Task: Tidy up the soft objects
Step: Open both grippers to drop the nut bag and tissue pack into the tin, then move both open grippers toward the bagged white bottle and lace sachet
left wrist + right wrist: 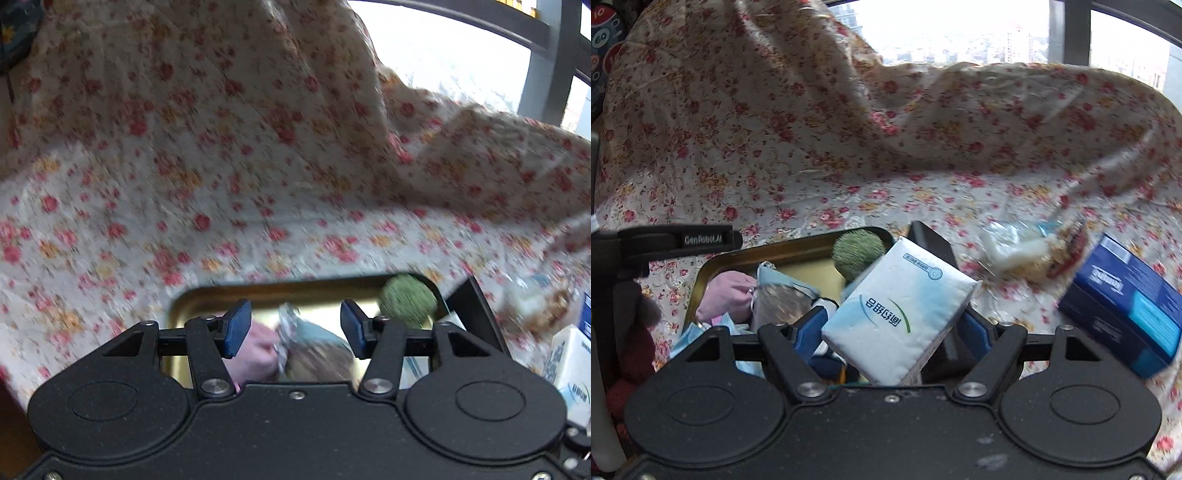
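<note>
The right gripper clamps a white tissue pack between its blue pads; the pack bears green and blue printing with Chinese characters (upside down to the camera, and I cannot read them). It hangs tilted over the near right corner of a gold tray standing on a flowered cloth. A black bar at the left of the right wrist view carries the lettering "GenRobot.AI". Only this view shows a dark blue box with pale blue panels, its print too blurred to read, and a clear wrapper with a brownish snack just beyond it.

The left gripper holds nothing; its jaws stand narrow with a gap between the pads, above the tray. Both views show a green fuzzy ball in the tray's far right corner, a pink soft item at its left and a crinkly packet between them. The left wrist view catches the tissue pack only at its right edge.
</note>
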The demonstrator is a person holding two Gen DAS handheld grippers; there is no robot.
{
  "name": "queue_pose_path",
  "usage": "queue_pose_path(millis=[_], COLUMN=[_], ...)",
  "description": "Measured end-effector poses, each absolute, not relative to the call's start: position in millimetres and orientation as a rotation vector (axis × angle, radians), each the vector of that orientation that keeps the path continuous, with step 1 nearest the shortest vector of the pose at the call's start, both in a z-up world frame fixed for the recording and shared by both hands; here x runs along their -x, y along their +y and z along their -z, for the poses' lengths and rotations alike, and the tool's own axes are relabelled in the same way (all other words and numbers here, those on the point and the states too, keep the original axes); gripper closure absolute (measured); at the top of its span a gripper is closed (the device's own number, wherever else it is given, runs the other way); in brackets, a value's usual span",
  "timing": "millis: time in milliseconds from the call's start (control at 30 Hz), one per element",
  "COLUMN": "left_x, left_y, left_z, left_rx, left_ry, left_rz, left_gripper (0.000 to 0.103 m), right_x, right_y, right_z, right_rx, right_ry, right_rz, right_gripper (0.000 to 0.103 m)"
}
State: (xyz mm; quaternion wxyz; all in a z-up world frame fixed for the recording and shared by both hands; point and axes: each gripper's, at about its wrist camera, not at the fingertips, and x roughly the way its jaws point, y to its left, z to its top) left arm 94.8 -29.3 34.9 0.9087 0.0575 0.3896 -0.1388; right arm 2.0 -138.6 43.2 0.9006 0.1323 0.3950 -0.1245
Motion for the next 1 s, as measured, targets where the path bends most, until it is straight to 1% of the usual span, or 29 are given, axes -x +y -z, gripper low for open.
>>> queue_pose_path(millis=[67, 167, 200, 233, 333, 500, 700, 933, 1000], left_x=[-103.1, -113.5, -115.9, -117.1, -114.5, -108.5, -94.3, -63.9, -54.2], left_y=[-29.4, -34.4, -36.4, -38.1, -41.3, -41.5, -38.1, -51.2, -59.9], left_z=[-38.6, -36.3, -33.9, -30.8, -22.4, -8.9, -6.5, -19.0, -23.9], left_rx=[-0.145, -0.177, -0.184, -0.190, -0.202, -0.202, -0.163, -0.175, -0.182], left_ry=[0.767, 0.757, 0.763, 0.769, 0.781, 0.833, 0.869, 0.834, 0.821], left_rz=[0.252, 0.241, 0.244, 0.249, 0.246, 0.247, 0.251, 0.306, 0.333], left_gripper=[0.051, 0.044, 0.037, 0.031, 0.022, 0.022, 0.021, 0.013, 0.012], right_x=[-16.0, -35.9, -40.6, -43.5, -38.5, -18.4, 16.9, 56.8, 68.5], right_y=[-134.2, -128.5, -128.3, -129.3, -135.4, -148.7, -165.2, -188.9, -197.3], right_z=[-40.3, -32.1, -28.6, -25.0, -16.4, -9.6, -3.5, 0.6, 1.5], right_rx=[-0.262, -0.243, -0.241, -0.241, -0.262, -0.290, -0.343, -0.396, -0.411], right_ry=[0.825, 0.834, 0.839, 0.845, 0.855, 0.857, 0.843, 0.817, 0.811], right_rz=[0.246, 0.235, 0.236, 0.242, 0.254, 0.289, 0.343, 0.417, 0.440], right_gripper=[0.026, 0.022, 0.017, 0.016, 0.016, 0.016, 0.016, 0.016, 0.016])
